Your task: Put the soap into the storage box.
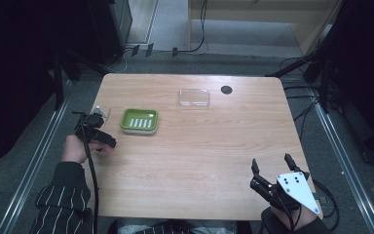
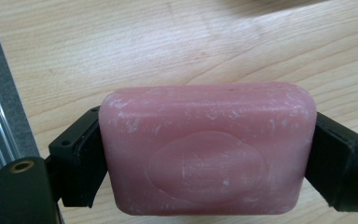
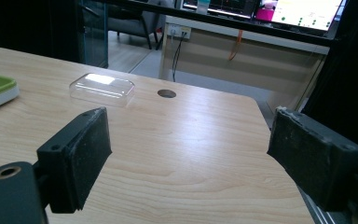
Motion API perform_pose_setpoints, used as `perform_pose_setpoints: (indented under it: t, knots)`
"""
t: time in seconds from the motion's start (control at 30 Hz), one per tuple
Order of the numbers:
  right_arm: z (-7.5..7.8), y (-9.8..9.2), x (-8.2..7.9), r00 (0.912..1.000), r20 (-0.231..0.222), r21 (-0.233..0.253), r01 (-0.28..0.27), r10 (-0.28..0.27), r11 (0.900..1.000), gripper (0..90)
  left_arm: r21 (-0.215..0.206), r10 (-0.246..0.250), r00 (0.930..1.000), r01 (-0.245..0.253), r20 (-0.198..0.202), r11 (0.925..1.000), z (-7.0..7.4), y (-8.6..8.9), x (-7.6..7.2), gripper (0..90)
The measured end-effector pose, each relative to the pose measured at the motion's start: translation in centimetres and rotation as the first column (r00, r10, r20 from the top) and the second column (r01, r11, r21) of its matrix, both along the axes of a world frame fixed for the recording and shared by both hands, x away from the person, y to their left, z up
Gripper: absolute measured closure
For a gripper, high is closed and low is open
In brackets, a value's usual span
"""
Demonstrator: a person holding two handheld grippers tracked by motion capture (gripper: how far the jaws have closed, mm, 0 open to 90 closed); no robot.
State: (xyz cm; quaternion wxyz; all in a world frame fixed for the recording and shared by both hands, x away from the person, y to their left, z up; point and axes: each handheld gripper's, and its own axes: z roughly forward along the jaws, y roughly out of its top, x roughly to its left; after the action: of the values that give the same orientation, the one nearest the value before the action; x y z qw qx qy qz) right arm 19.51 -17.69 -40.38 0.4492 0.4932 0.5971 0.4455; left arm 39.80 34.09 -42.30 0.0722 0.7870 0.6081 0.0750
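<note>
The left gripper (image 2: 205, 158) clamps the pink oval-stamped soap bar (image 2: 207, 149) above the wooden table (image 1: 199, 146). The right gripper (image 1: 274, 168) waits spread wide. Next, I judge, carry the soap to the green slotted dish (image 1: 139, 121).

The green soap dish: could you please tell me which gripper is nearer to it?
Left. The left gripper, holding a pink soap bar, sits just beside the green soap dish, toward the table's left edge. The right gripper hovers open at the near right corner, far away.
</note>
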Motion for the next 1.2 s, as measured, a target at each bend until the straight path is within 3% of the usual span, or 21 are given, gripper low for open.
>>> perform_pose_setpoints:
  t: [0.57,0.93,1.2]
  knots:
    - [-0.1,-0.3,-0.2,1.0,-0.002,-0.002,0.01,-0.01,1.0,12.8,-0.02,-0.053,0.9984,0.053,0.019,0.9984,1.1,-1.8,0.9,13.1]
    - [-0.1,-0.7,-0.5,0.9996,-0.004,-0.001,0.027,-0.027,1.0,12.8,-0.014,-0.094,0.9955,0.094,-0.008,0.9955,1.0,-2.8,1.8,13.2]
    - [0.0,-0.6,-0.7,0.9995,-0.002,-0.002,0.033,-0.033,0.999,12.8,-0.02,-0.121,0.9926,0.121,-0.003,0.9924,1.4,-3.6,2.6,13.1]
